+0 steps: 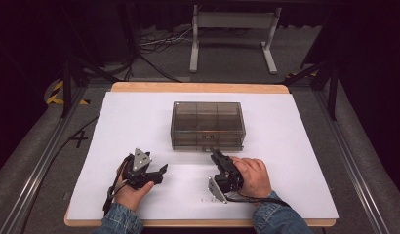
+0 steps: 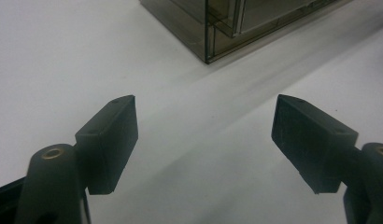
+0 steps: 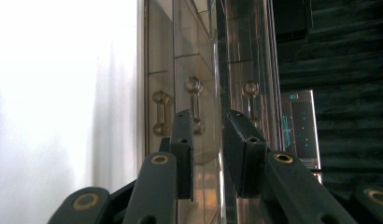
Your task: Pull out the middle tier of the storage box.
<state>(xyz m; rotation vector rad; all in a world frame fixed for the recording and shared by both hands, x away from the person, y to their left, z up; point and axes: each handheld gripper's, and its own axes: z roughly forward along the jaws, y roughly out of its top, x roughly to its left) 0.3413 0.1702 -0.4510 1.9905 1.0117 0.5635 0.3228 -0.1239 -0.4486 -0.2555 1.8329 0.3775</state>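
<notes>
The see-through box point(image 1: 208, 126) sits in the middle of the table point(image 1: 295, 204), nearer the far edge. The right hand point(image 1: 254, 176) is turned on its side, so the right gripper point(image 1: 216, 155) points at the box's front wall. Its jaws are narrow, around a small handle point(image 3: 194, 105), pads not pressing. The left hand point(image 1: 132, 191) rests near the near edge. The left gripper point(image 1: 161, 170) points toward the box's left near corner, jaws wide and empty.
</notes>
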